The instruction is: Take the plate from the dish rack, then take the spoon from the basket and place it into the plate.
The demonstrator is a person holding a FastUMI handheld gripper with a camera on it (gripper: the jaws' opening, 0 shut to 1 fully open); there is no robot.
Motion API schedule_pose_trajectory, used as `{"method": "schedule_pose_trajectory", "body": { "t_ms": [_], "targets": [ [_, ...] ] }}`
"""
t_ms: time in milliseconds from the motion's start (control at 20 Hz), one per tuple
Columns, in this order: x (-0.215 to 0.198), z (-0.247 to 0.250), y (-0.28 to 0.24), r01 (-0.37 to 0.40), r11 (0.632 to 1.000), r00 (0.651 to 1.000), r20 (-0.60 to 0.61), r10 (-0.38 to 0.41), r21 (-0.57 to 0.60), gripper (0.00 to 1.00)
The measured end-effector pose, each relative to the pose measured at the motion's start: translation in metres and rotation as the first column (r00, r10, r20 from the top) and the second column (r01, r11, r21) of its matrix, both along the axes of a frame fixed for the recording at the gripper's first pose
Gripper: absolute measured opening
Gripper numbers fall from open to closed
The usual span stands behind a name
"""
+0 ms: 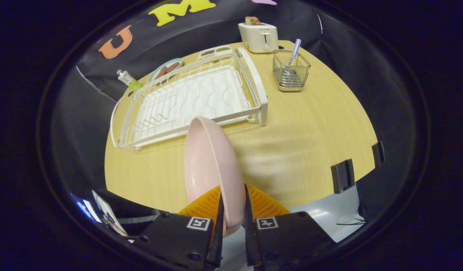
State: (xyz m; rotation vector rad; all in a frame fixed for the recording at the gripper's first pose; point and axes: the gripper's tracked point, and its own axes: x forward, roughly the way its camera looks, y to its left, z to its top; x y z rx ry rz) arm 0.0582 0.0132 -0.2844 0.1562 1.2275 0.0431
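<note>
Gripper-mounted fisheye, high above table [310, 150], angled downward

One pink plate [210, 165] is sitting between two orange fingers [205, 205] of one gripper [233, 210]. One dish rack [190, 99], one wire basket [291, 71] holding one spoon [294, 51], one toaster [258, 36] and one tube [127, 79] are standing on the surface [310, 131].

Gripper [233, 210] jaws clamp pink plate [210, 165] edge-on above table [310, 150].

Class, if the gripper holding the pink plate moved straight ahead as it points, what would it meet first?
Probably the dish rack: it lies just beyond the plate clamped in the gripper; height above the table is unclear.
</note>
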Motion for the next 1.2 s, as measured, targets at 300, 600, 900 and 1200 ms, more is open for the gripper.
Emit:
{"method": "schedule_pose_trajectory", "body": {
  "t_ms": [300,600,900,1200],
  "targets": [
    [0.006,-0.024,-0.016,0.005,1.0,1.0,-0.028,-0.005,-0.004,0.41],
    [0.018,-0.041,-0.031,-0.012,0.998,1.0,-0.01,0.012,-0.067,0.56],
    [0.037,-0.027,-0.044,-0.032,0.995,0.993,0.11,0.042,-0.092,0.56],
    [0.052,-0.004,-0.066,-0.029,0.996,0.977,0.209,0.047,-0.088,0.62]
  ]
}}
